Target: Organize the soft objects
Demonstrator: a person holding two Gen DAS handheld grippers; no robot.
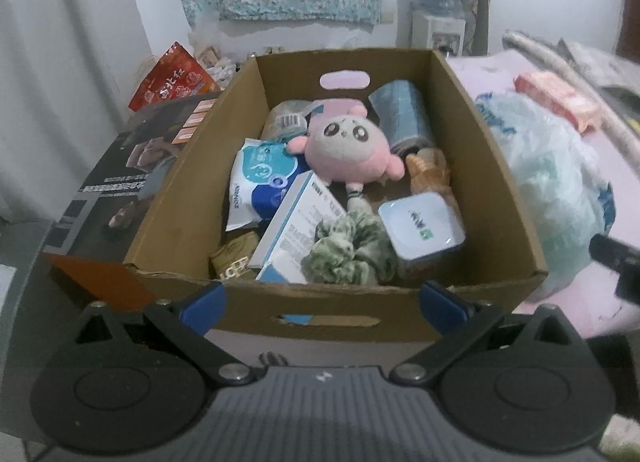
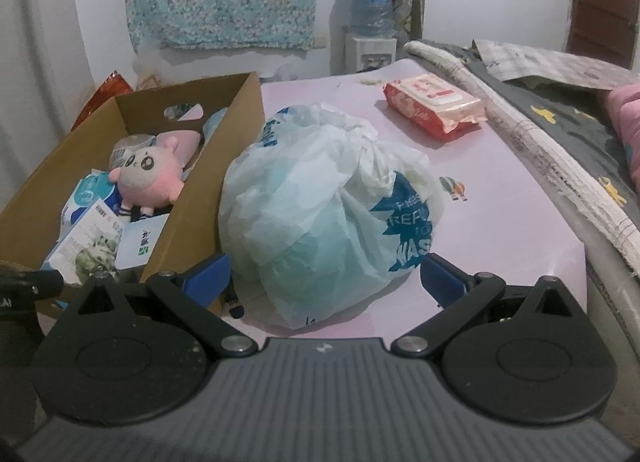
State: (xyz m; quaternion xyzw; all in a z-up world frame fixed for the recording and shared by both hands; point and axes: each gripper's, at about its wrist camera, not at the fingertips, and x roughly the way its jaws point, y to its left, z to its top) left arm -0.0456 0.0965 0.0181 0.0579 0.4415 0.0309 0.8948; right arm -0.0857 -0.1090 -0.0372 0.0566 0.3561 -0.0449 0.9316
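An open cardboard box (image 1: 496, 165) (image 2: 236, 129) holds a pink plush toy (image 1: 346, 145) (image 2: 148, 177), a green scrunchie (image 1: 348, 250), a white and blue pouch (image 1: 260, 181), a blue roll (image 1: 402, 113) and small cartons. My left gripper (image 1: 322, 302) is open just before the box's near wall, with nothing between its fingers. To the right of the box lies a tied pale plastic bag (image 2: 320, 213) (image 1: 548, 181). My right gripper (image 2: 324, 282) is open, its blue fingertips either side of the bag's near end.
A red pack of wipes (image 2: 434, 105) lies on the pink tabletop (image 2: 500, 201) behind the bag. A dark printed carton (image 1: 120, 181) and a red snack bag (image 1: 176, 79) sit left of the box. Rolled bedding (image 2: 540, 149) borders the table's right edge.
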